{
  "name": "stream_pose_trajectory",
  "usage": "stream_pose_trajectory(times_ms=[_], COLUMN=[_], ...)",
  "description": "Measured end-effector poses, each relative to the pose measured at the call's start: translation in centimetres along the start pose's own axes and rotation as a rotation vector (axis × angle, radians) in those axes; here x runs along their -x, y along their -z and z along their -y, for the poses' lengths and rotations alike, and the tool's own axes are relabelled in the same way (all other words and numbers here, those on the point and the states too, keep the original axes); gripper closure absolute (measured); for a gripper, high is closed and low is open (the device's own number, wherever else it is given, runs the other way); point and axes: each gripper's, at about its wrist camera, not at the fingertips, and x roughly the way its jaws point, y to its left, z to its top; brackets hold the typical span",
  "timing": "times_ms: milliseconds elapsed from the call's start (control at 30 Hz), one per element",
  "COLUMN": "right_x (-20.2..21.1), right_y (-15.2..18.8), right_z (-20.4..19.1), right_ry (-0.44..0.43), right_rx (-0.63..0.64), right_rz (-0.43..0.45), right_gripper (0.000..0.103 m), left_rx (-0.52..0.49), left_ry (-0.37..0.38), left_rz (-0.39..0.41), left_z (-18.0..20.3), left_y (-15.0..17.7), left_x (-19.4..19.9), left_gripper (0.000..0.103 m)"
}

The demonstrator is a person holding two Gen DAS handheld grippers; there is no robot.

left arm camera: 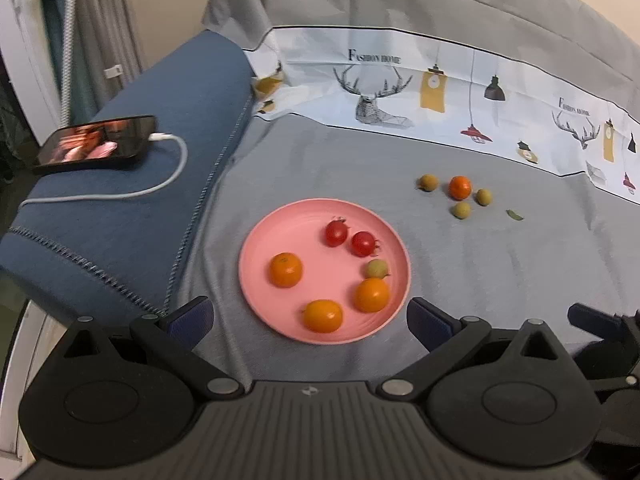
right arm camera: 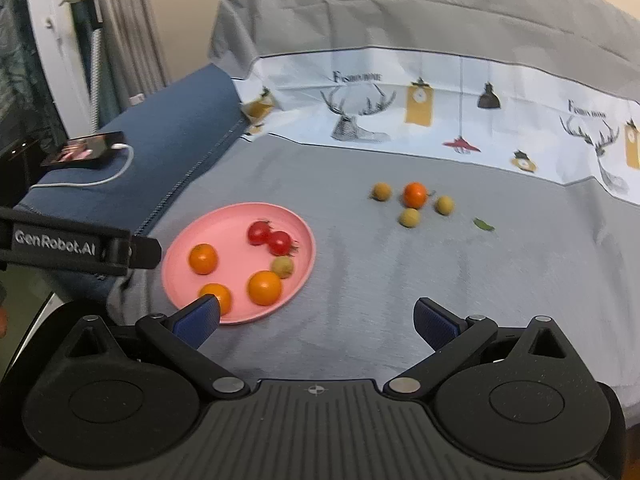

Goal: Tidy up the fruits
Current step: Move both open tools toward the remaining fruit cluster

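Note:
A pink plate lies on the grey cloth. It holds three oranges, two red tomatoes and one small yellow-green fruit. Farther right on the cloth lie one orange and three small yellow-green fruits. My left gripper is open and empty, just in front of the plate. My right gripper is open and empty, to the right of the plate; its left fingertip overlaps one orange in view.
A blue cushion borders the cloth on the left, with a phone and white cable on it. A small green leaf lies right of the loose fruits. A printed white cloth band runs along the back.

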Motion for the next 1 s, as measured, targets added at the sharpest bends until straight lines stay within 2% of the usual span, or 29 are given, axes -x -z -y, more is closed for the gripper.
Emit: stream_pose_trajectory(times_ms=[600, 1000], right_x=[-4.8, -10.4], right_y=[-1.8, -4.3], right_z=[7.0, 12.3], right_ry=[0.117, 0.24], right_rx=[-0.1, -0.099], right_rz=[-0.02, 0.034], right_gripper=[0.001, 0.001], left_rx=[-0.037, -0.067], left_ry=[0.047, 0.07], left_rz=[-0.039, -0.107], left_z=[5.6, 9.8], left_y=[-5.5, -11.5], left_x=[-6.7, -16.2], left_gripper=[0.0, 0.0])
